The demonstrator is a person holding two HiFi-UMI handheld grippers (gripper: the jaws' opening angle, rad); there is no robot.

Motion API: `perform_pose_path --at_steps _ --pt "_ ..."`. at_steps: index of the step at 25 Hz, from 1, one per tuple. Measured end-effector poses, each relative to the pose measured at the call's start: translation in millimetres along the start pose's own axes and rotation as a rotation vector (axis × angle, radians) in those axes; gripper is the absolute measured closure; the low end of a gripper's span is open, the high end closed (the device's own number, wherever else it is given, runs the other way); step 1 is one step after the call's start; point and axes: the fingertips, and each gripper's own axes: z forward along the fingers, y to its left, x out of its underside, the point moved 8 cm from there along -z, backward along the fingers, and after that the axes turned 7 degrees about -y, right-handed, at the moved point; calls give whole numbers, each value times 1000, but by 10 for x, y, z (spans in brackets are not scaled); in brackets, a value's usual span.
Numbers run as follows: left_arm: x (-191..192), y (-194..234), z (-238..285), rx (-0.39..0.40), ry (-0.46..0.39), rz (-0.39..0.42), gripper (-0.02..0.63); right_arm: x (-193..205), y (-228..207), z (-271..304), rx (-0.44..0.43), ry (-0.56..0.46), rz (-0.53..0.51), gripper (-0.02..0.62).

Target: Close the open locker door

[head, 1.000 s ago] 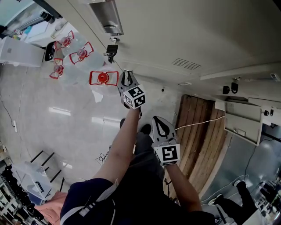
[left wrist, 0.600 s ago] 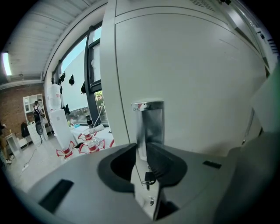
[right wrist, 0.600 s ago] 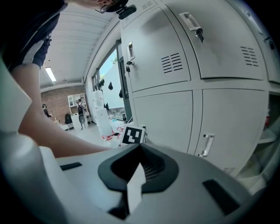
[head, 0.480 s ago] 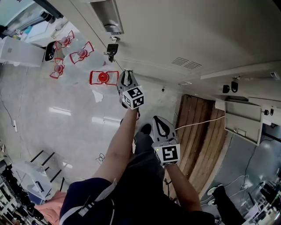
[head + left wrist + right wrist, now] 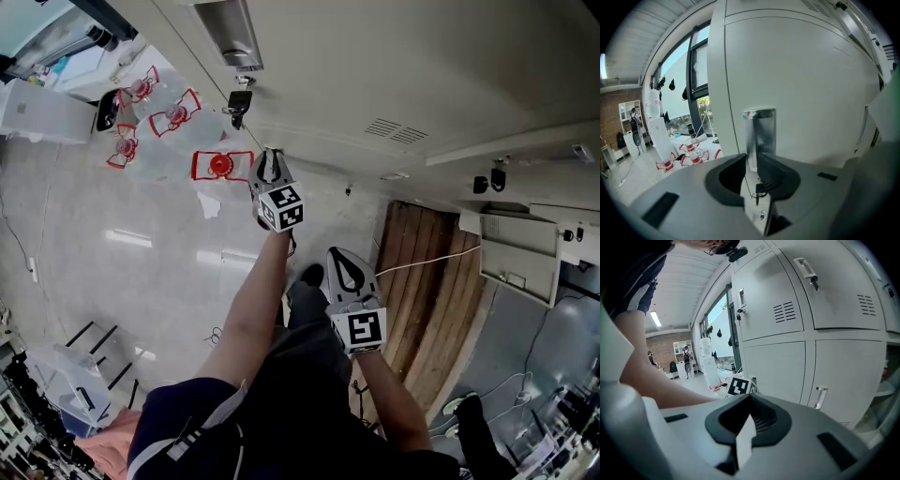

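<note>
My left gripper [image 5: 271, 156] is up at the near-left end of the locker bank, in front of a closed door [image 5: 801, 93] with a recessed chrome handle [image 5: 759, 133]. A bunch of keys [image 5: 759, 189] hangs from the lock below that handle. My left fingers stand a narrow gap apart. I see the door and keys through the gap, and nothing is pinched between them.

My right gripper [image 5: 338, 253] is lower and nearer to me, off to the right of the left one. Its fingers are together and hold nothing.

The open locker door [image 5: 512, 274] is far to the right, swung out from its compartment and well apart from both grippers. In the right gripper view that open compartment [image 5: 889, 380] shows at the right edge, with a shelf inside.

On the floor to the left stand water bottles with red carry handles [image 5: 221, 166]. A wooden pallet [image 5: 427, 281] lies just right of my right gripper.
</note>
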Motion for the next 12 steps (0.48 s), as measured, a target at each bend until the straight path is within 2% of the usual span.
perform_pose_path --at_steps 12 --pt "-15 13 6 24 10 13 523 -21 38 -49 -6 -5 3 595"
